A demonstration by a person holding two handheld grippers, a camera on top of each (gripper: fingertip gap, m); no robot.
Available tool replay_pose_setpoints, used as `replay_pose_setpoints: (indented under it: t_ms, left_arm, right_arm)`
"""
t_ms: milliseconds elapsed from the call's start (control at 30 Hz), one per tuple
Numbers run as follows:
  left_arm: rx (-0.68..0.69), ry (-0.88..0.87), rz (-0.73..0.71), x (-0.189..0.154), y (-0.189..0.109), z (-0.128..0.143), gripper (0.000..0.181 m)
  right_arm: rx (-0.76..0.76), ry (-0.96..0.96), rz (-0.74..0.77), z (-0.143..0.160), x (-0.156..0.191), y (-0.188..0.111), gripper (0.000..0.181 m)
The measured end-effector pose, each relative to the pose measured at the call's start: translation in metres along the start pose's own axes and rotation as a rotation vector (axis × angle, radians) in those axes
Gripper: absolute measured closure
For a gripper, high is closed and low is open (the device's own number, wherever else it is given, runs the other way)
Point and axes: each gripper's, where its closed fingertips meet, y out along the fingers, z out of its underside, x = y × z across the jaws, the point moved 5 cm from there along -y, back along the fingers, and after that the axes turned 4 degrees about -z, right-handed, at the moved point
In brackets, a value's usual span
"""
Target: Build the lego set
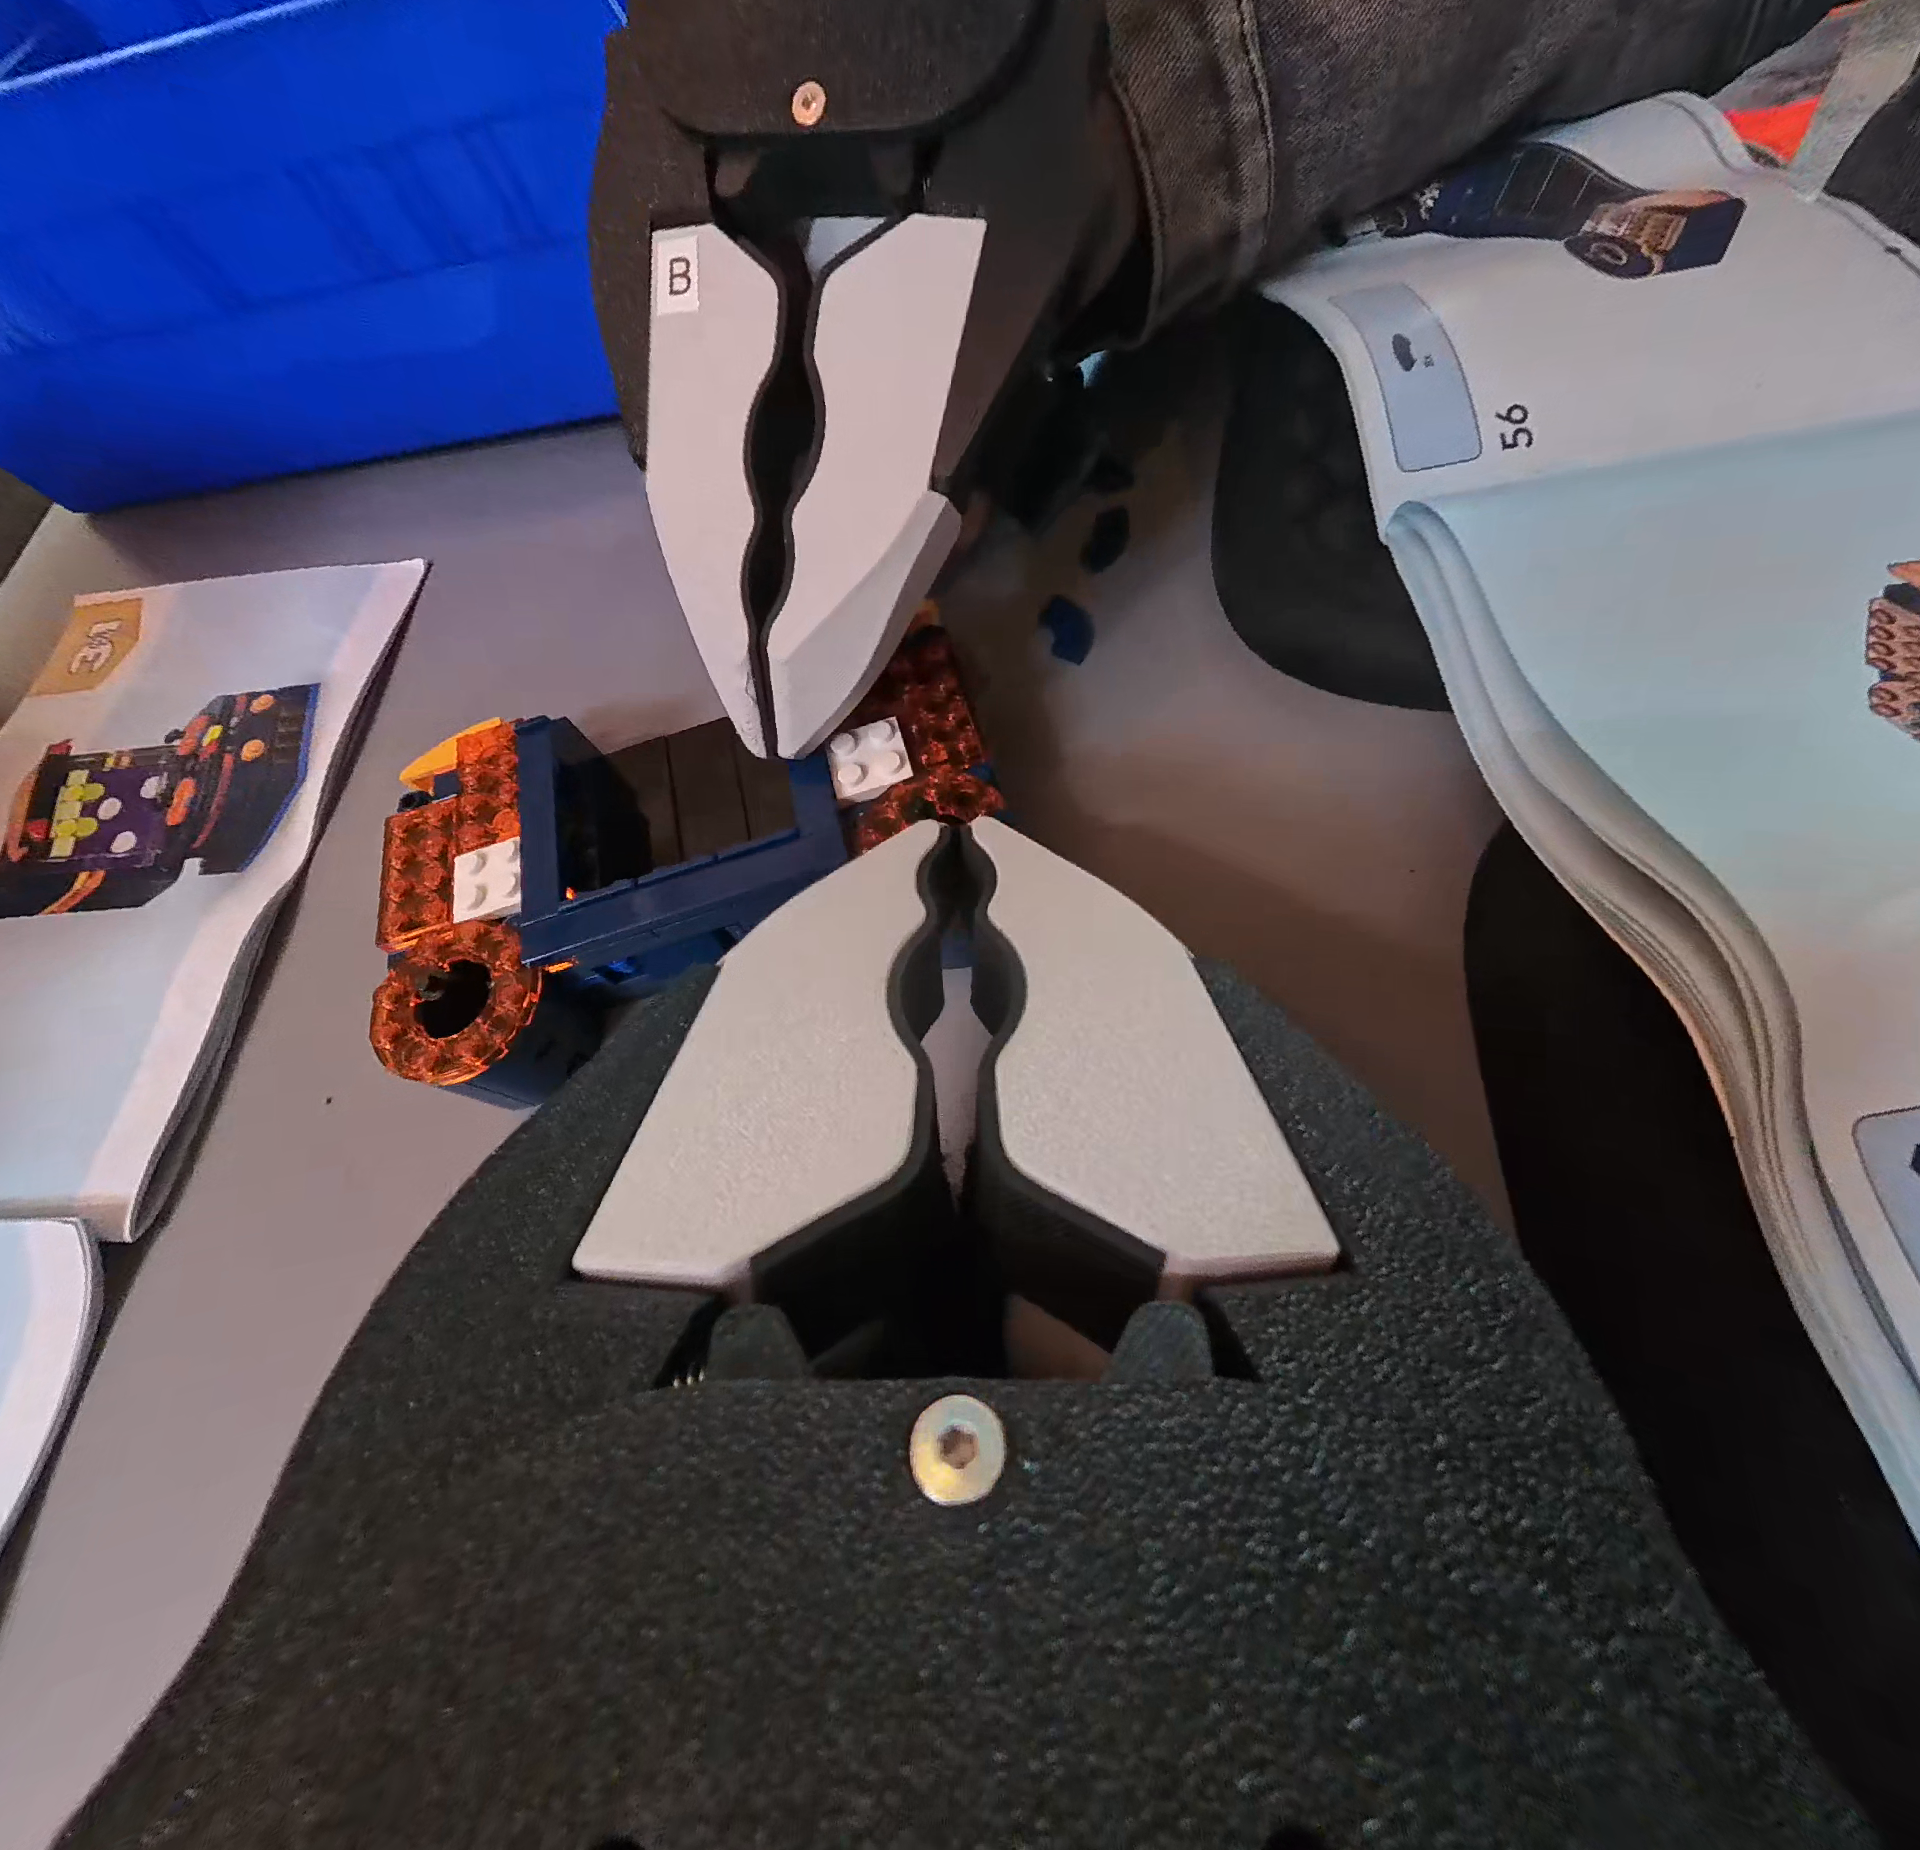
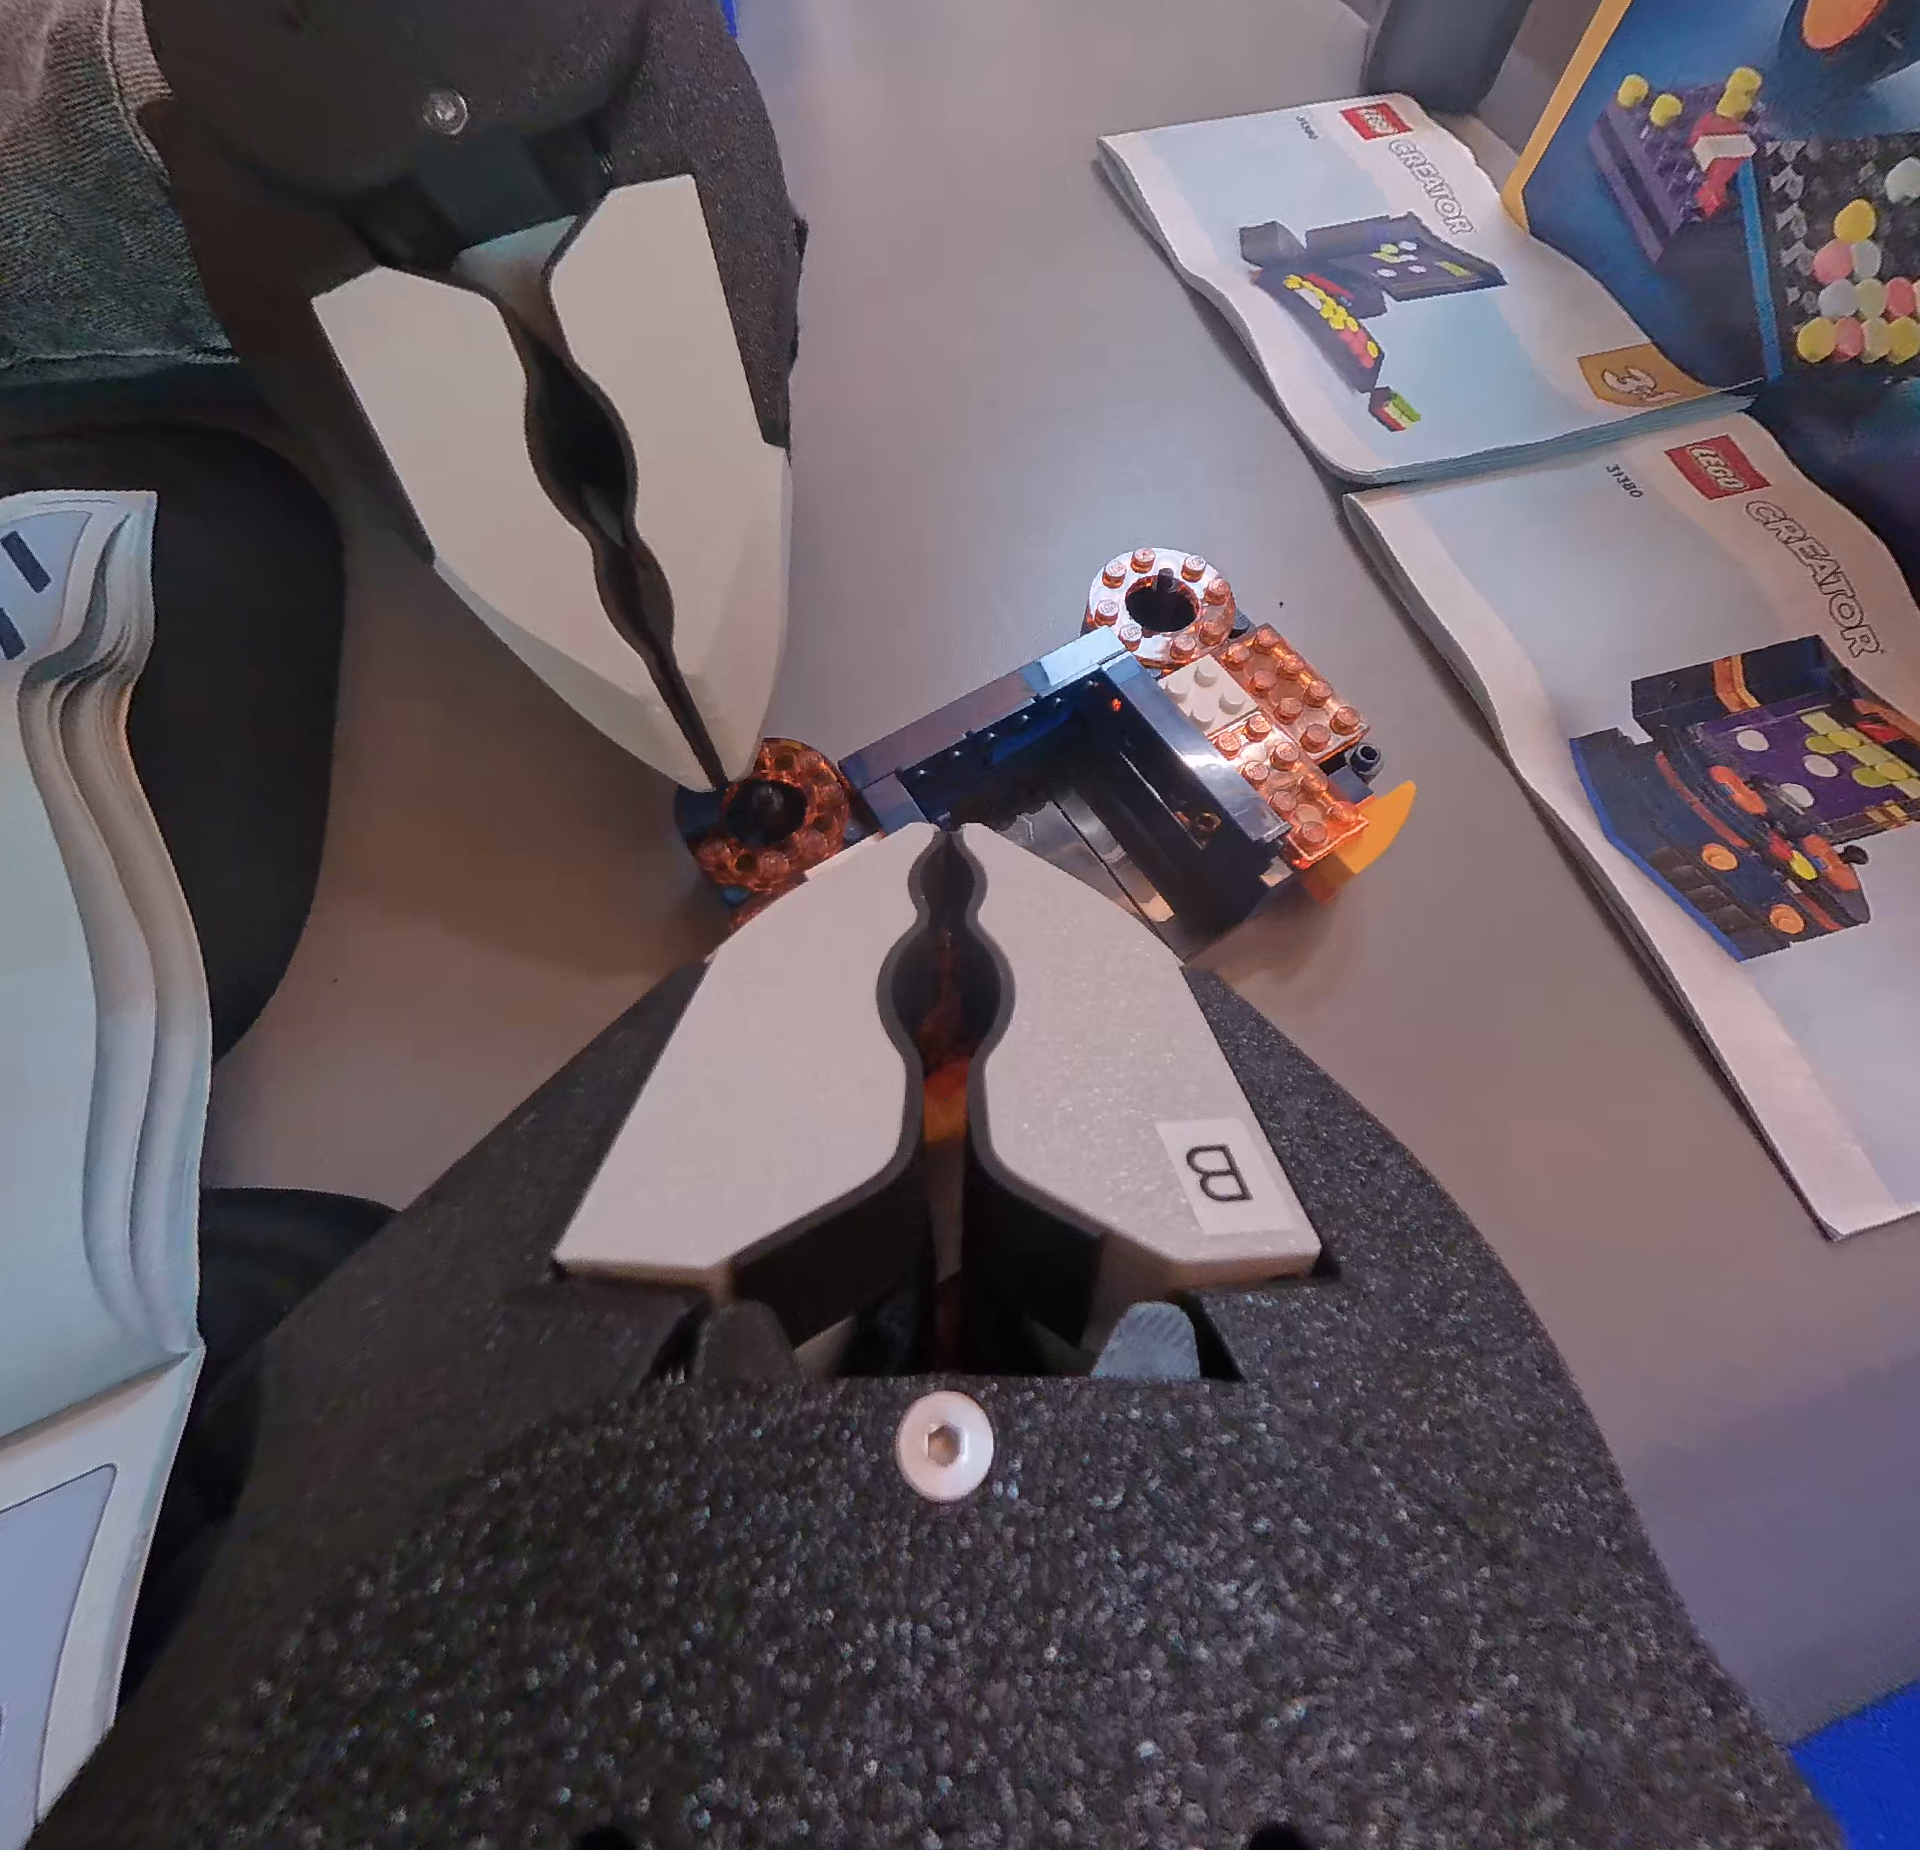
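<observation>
The partly built lego model (image 1: 644, 865) lies on the grey table: a dark blue frame around black tiles, with clear orange plates, white 2x2 bricks (image 1: 871, 756) and an orange ring (image 1: 457, 1005). It also shows in the right wrist view (image 2: 1091, 761). My left gripper (image 1: 951, 834) is shut, its tips against the model's orange end; in the right wrist view (image 2: 717, 777) they touch a second orange ring (image 2: 769, 813). My right gripper (image 1: 764, 751) is shut, tips down on the blue frame beside a white brick. In its own view (image 2: 945, 839) the tips hide that spot.
Blue bins (image 1: 291, 221) stand at the back. A closed booklet (image 1: 177, 865) lies left of the model; a thick open manual (image 1: 1662, 657) lies right. Loose dark blue pieces (image 1: 1065, 626) lie behind the model. Two booklets (image 2: 1351, 283) (image 2: 1662, 813) and the set's box (image 2: 1766, 138) show too. The left gripper's tips are roughly 4 cm from the right gripper's.
</observation>
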Motion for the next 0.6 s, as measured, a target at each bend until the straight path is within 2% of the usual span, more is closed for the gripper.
replay_pose_setpoints:
  t_ms: [233,400,500,600]
  left_arm:
    - [-0.013,0.086,0.006,-0.005,0.002,-0.001,0.181]
    - [0.006,0.049,0.009,-0.005,0.002,-0.002,0.181]
    - [-0.012,-0.041,0.034,-0.002,0.001,-0.001,0.181]
    - [-0.064,-0.084,0.009,0.005,-0.010,-0.003,0.181]
  right_arm:
    - [-0.003,0.006,-0.008,0.000,0.000,0.000,0.181]
    - [0.001,0.010,-0.012,0.000,0.000,0.000,0.181]
    - [0.021,-0.028,-0.021,-0.003,0.000,-0.002,0.181]
    - [-0.072,-0.077,-0.044,-0.017,0.009,-0.012,0.181]
